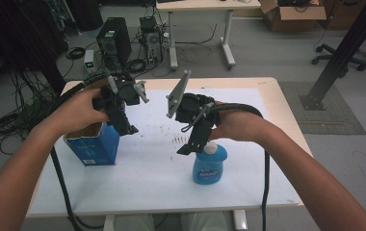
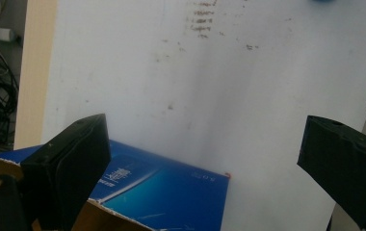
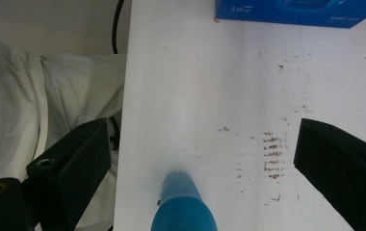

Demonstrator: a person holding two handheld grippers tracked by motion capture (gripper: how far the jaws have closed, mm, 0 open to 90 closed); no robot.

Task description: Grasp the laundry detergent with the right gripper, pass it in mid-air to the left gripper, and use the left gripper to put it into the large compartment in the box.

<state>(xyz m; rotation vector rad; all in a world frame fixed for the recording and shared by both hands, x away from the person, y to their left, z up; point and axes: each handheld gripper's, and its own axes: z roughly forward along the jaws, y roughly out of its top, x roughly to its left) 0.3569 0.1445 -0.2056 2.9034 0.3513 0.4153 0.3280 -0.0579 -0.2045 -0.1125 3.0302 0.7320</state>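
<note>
Here both grippers' fingers stand wide and empty; the blue box (image 3: 299, 10) reads "5.0".

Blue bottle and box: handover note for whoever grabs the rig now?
Left gripper: open, empty, above the open blue box at the table's left.
Right gripper: open, empty, just above the blue bottle, not gripping it.
The bottle stands upright near the front middle of the white table, apart from the box.
Done: nothing picked up.
Left: probably grasp the bottle and put it in the box.
</note>
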